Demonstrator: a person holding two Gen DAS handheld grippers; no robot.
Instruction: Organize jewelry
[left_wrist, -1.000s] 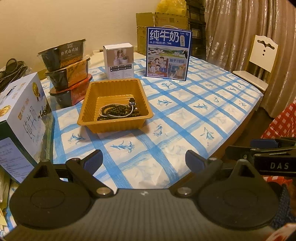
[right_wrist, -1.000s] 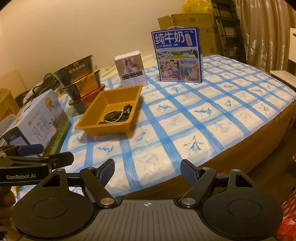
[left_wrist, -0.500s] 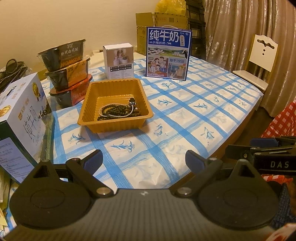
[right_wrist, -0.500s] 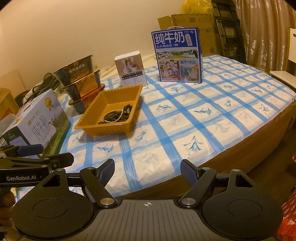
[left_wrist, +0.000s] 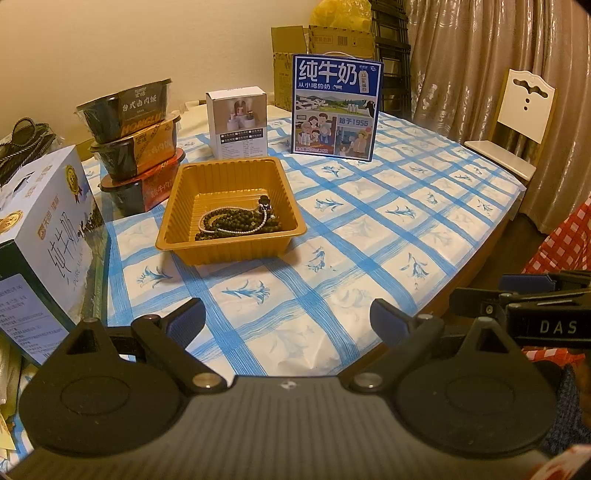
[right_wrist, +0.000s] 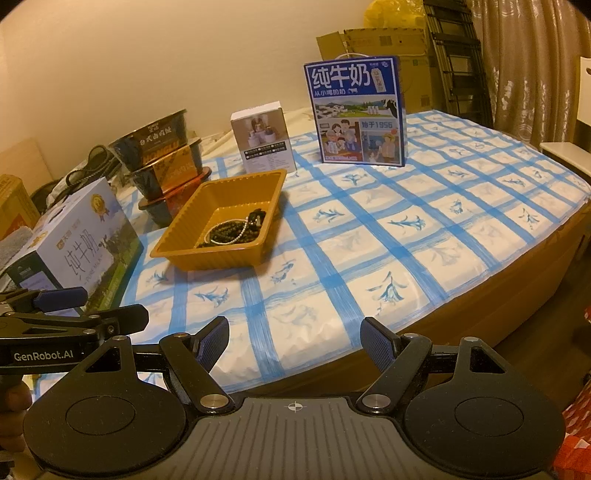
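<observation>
An orange plastic tray (left_wrist: 184, 206) stands on the blue-checked tablecloth (left_wrist: 369, 236). In it lie dark bead strands and a thin pearl string (left_wrist: 236, 222), piled at the near side. The tray (right_wrist: 201, 210) and beads (right_wrist: 231, 232) also show in the right wrist view. My left gripper (left_wrist: 288, 319) is open and empty, held back over the table's near edge. My right gripper (right_wrist: 294, 341) is open and empty, also at the near edge. Each gripper shows at the edge of the other's view.
A blue milk carton (left_wrist: 337, 107) and a small white box (left_wrist: 238, 123) stand behind the tray. Three stacked food bowls (left_wrist: 135, 140) sit at its left. A large milk box (left_wrist: 40, 236) is at near left. A white chair (left_wrist: 517, 122) stands at right.
</observation>
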